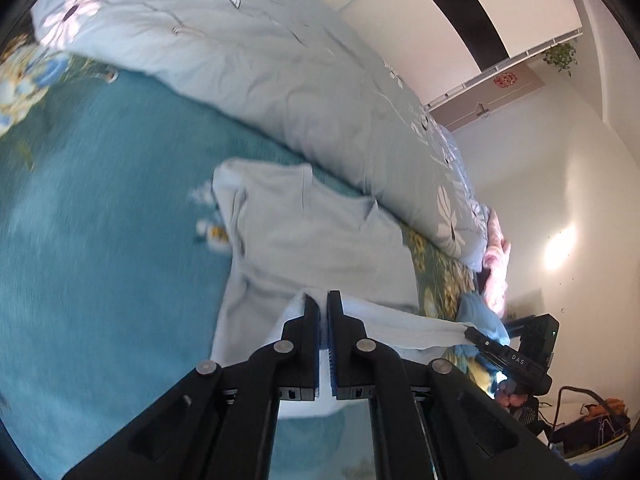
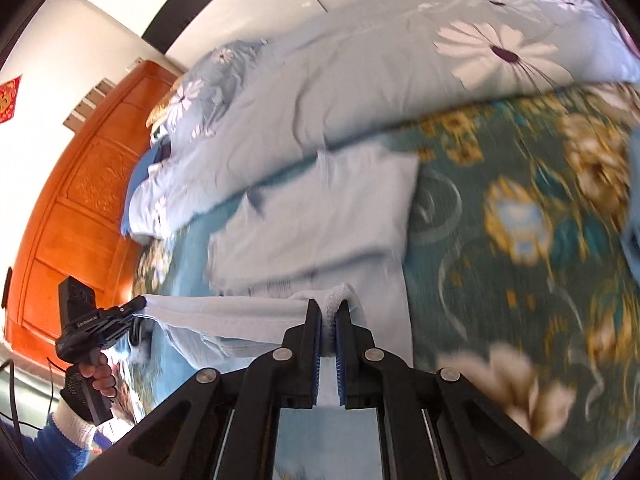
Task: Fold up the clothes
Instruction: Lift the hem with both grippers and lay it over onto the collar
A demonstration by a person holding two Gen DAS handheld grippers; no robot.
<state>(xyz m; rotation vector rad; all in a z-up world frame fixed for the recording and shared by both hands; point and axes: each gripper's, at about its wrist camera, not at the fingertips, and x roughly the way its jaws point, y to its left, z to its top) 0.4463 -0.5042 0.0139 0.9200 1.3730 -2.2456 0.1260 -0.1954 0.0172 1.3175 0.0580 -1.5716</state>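
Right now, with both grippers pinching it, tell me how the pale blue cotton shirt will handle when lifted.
The pale blue cotton shirt is probably floppy: the edge sags between the left gripper and the right gripper. Likely light, since the pinched fabric bunches softly. It probably won't slip: the jaws are shut tight on a thick fold.

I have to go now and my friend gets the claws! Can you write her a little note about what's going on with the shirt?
Left claw: shut on the near edge of the shirt.
Right claw: shut on the same edge, further along; the cloth is stretched between the two.
The shirt lies on the teal bedsheet, in front of the flowered quilt. Its far part rests flat; the near edge is lifted.
Done: both claws have a grip and the edge is up.
Left: carry the edge over to the far side, lay it down, let go, then finish folding.
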